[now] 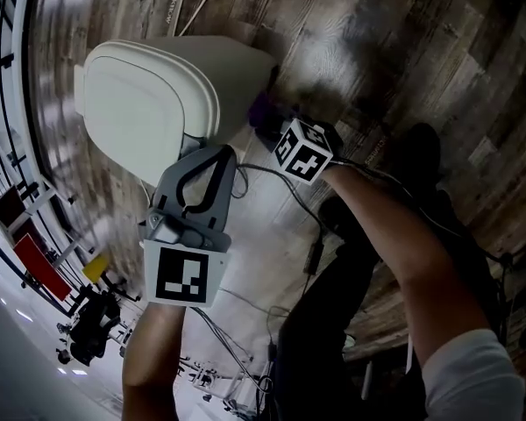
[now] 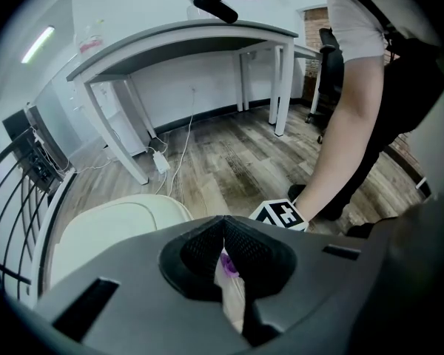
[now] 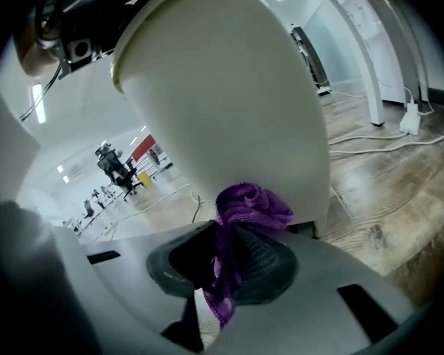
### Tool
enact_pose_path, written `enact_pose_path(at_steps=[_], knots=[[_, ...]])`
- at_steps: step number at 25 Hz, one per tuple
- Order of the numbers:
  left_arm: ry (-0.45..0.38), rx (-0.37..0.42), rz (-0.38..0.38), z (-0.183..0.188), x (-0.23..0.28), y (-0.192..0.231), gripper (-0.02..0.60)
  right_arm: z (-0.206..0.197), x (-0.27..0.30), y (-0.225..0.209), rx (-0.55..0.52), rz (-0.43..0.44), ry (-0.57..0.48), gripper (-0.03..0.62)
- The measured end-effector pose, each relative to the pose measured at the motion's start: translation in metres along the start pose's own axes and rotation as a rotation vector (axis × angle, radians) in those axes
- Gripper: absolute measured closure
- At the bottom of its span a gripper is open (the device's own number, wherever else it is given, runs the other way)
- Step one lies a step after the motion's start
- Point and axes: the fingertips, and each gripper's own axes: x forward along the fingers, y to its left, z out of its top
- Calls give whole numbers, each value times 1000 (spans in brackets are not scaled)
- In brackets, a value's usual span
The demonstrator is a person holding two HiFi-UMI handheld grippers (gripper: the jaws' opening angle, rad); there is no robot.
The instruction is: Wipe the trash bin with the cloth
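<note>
Trash bin [image 1: 158, 95], lid down; purple cloth [image 3: 248, 205] against its side, tight in right tool [image 3: 228, 235]; left tool [image 2: 223, 224] together.

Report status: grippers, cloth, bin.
Right gripper shut on purple cloth. Cloth at trash bin side wall. Left gripper shut, empty, beside bin. Nothing between cloth and bin.

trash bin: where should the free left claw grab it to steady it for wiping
Probably the lid's overhanging lip, from above beside the left claw: the trash bin body is smooth and too wide, and the right claw holds the cloth at its side wall.
</note>
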Motion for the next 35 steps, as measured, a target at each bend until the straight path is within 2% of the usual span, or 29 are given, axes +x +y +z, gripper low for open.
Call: enact_pose_path(at_steps=[4,9,11,15,18,22,25,29,35], knots=[[9,-4,-3,-1,1,-1,578,-8,10,36,-178,89,77,517],[9,-4,-10,0,1,-2,578,-43,12,79,-404,263,207,517],[12,-1,-8,0,1,-2,578,-60,10,78,-461,279,253,517],[20,0,-1,-1,1,-2,578,-77,0,33,-472,188,312,517],[20,-3,3,0,0,-1,578,-84,-8,-23,-436,52,355,517],[19,-19,-10,0,0,-2,578,-78,-19,-99,-337,-168,363,517],[11,-35,-20,0,-2,-2,578,-68,-17,-136,-316,-276,358,517],[0,-51,-27,0,-3,-2,578,-54,1,-155,-365,-329,349,517],[-25,-53,-11,0,-5,-1,578,-56,26,-151,-402,-343,343,517]])
